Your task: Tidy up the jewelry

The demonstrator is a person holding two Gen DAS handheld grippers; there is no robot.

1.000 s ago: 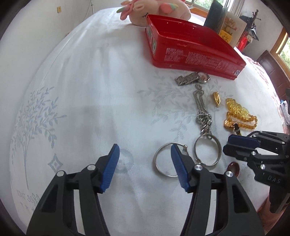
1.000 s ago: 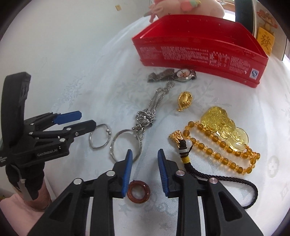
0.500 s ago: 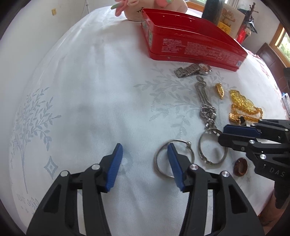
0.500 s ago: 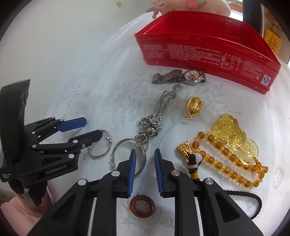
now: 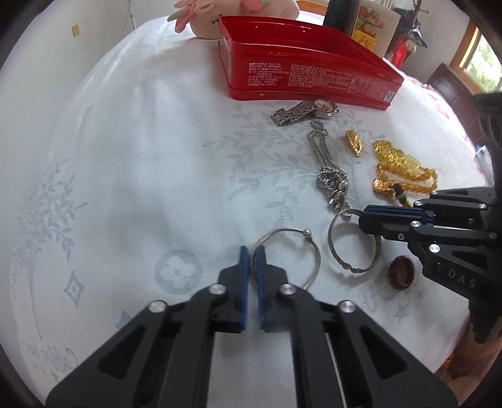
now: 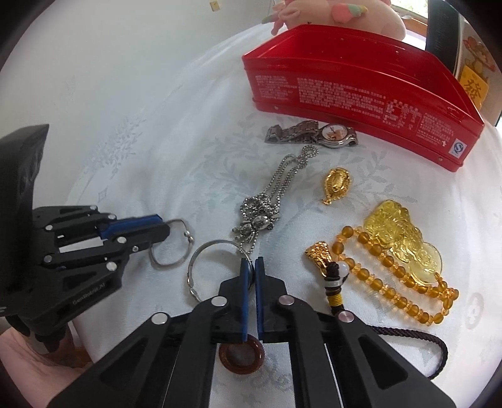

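Left wrist view, thin bangle (image 5: 287,255): plain silver wire hoop with a small bead clasp, flat on the cloth; the left gripper (image 5: 252,251) has its blue pads pinched on the hoop's left rim.
Right wrist view, wide bangle (image 6: 216,266): flatter silver band, open-ended; the right gripper (image 6: 251,262) has its jaws narrowed onto the band's right side, just beside the thin bangle.
Silver chain (image 6: 276,201): beaded links with a knobbly pendant, running from the wide bangle toward the far side.
Brown ring (image 6: 241,354): glossy amber-brown, lying under the right gripper.
Gold pendant (image 6: 335,185): small, shiny, right of the chain.
Amber beads (image 6: 395,276): translucent yellow string with carved figures and a dark cord, far right.
Watch (image 6: 313,135): metal link strap, round face, just beside the red tin (image 6: 360,97).
Red tin: long, open-topped, printed wall, at the far side.
Tablecloth (image 5: 125,157): white, woven leaf pattern; broad bare stretch on the left, its rim curving off near and left.
Pink plush toy (image 5: 207,15): behind the tin.
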